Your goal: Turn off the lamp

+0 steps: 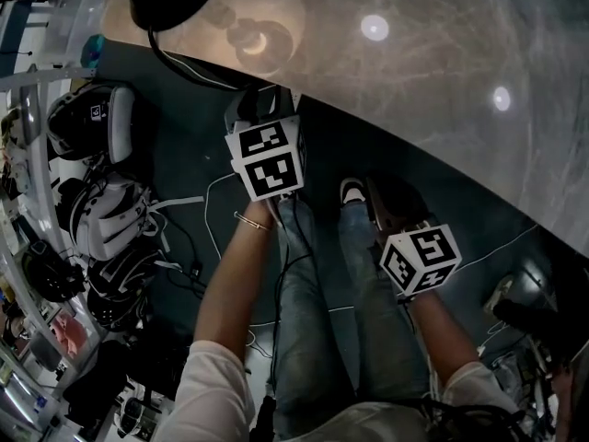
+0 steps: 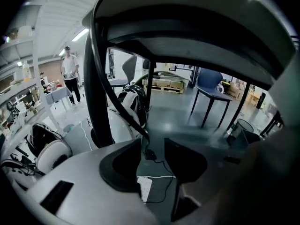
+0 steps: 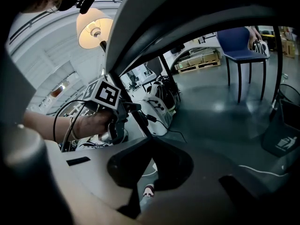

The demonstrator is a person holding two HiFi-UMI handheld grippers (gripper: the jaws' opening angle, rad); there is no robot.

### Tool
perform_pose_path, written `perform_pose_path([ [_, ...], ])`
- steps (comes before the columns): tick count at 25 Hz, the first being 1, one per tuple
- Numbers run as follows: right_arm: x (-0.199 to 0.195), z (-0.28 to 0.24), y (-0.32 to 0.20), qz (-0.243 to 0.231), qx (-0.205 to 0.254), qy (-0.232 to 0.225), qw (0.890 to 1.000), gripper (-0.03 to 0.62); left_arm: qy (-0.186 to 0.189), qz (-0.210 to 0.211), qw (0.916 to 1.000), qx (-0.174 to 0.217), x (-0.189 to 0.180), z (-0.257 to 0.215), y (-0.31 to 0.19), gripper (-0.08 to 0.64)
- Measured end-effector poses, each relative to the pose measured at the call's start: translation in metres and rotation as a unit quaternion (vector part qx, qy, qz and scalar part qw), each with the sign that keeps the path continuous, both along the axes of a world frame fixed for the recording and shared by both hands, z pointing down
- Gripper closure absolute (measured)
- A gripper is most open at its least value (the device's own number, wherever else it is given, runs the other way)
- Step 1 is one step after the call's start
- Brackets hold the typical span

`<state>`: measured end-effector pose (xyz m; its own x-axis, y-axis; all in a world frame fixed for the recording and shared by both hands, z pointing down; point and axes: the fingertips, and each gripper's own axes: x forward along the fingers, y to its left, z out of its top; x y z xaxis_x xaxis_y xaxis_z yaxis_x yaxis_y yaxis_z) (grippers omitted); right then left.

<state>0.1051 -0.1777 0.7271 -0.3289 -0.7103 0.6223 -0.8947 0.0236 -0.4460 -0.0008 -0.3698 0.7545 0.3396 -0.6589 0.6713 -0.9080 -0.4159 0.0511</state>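
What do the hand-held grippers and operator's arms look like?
The left hand-held gripper and right hand-held gripper have pale grey bodies, dark jaws, each with a white cube of black square markers. A black cable by the left arm. Short white sleeves, thin bracelet.

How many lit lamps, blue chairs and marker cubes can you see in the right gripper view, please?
Lit lamp: 1
Blue chair: 1
Marker cube: 1
Total: 3
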Motion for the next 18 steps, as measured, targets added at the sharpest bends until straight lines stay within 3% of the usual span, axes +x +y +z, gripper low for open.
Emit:
perform_pose_path([
  [3,-0.002,0.003,0.005,0.004,-0.007,-0.002,1.0,0.594,-0.006,-0.003,1.0,0.001,-0.002,0.001,-0.01,0.404],
  [7,-0.004,0.005,0.01,0.007,-0.015,-0.003,1.0,0.594,-0.007,-0.022,0.9996,-0.017,-0.007,0.001,-0.013,0.504],
  [12,-0.009,0.006,0.007,0.007,-0.014,-0.007,1.0,0.592,-0.008,-0.011,0.9998,-0.017,-0.007,0.003,-0.01,0.533],
  [18,-0.011,0.001,0.003,0.011,-0.008,-0.005,1.0,0.594,0.043,0.018,0.9988,-0.014,-0.004,-0.017,0.0,0.537],
])
